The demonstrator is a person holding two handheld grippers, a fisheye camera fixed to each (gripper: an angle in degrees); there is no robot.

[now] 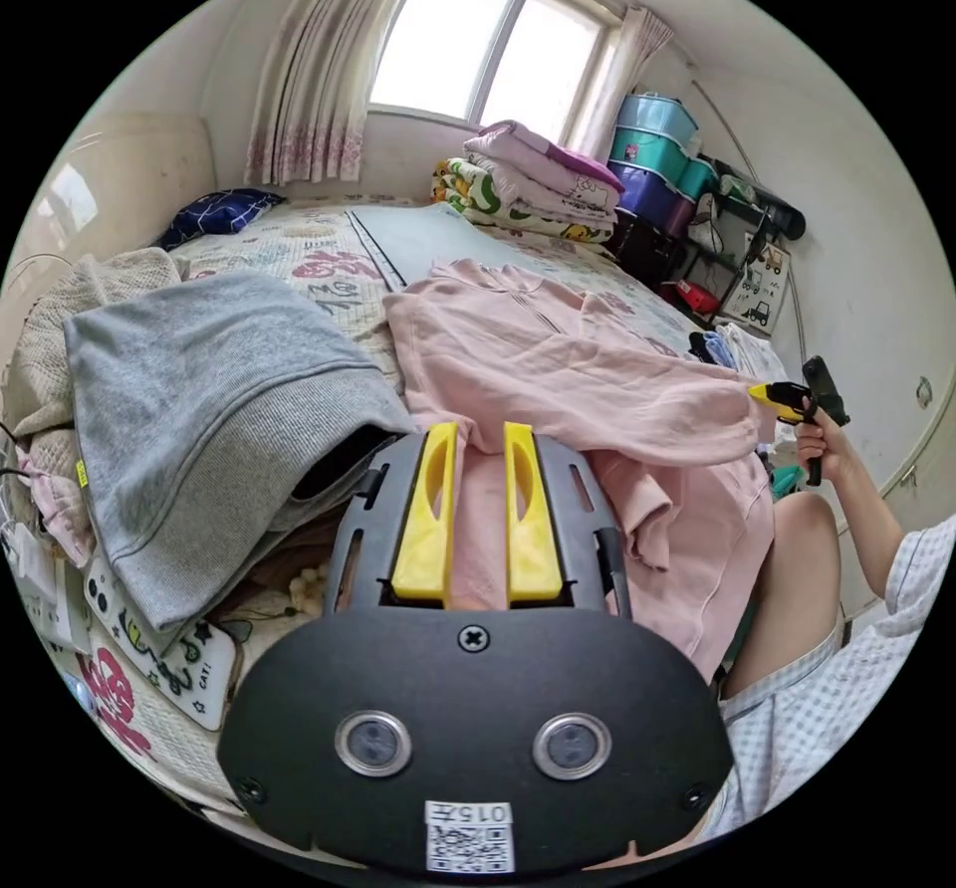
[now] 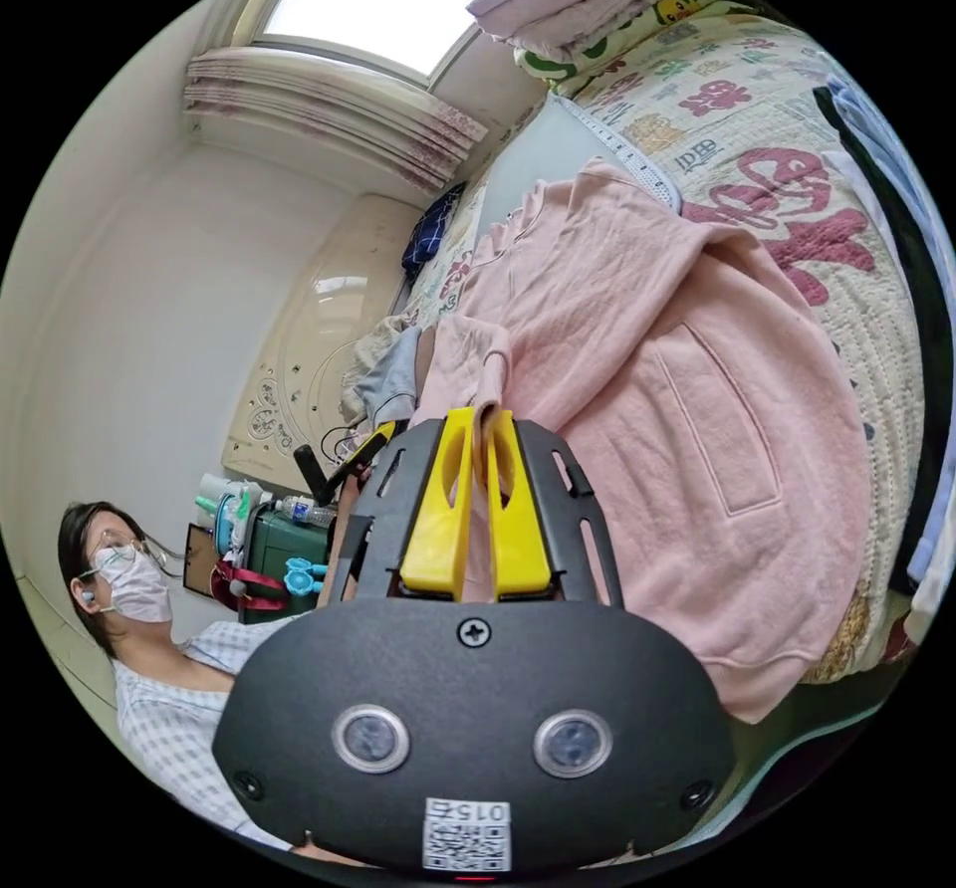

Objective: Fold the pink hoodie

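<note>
On the bed (image 1: 329,261), at its near edge: pink hoodie (image 1: 558,370), spread, hem overhanging. Soft, limp fleece, judged light; best held at cuffs and hem. Left gripper (image 1: 476,510): jaws slightly apart around pink cloth, grip uncertain. Right gripper (image 2: 476,500): jaws closed on a sleeve fold. Stacked storage bins (image 1: 652,156) beyond far corner, contents hidden.

Pink hoodie (image 1: 558,370) (image 2: 687,350): soft fleece, spread loosely over patterned quilt, rumpled. Hem hangs over bed's near edge. Front pocket faces up in right gripper view. One sleeve drawn across body; hood end points toward window side of bed.
</note>
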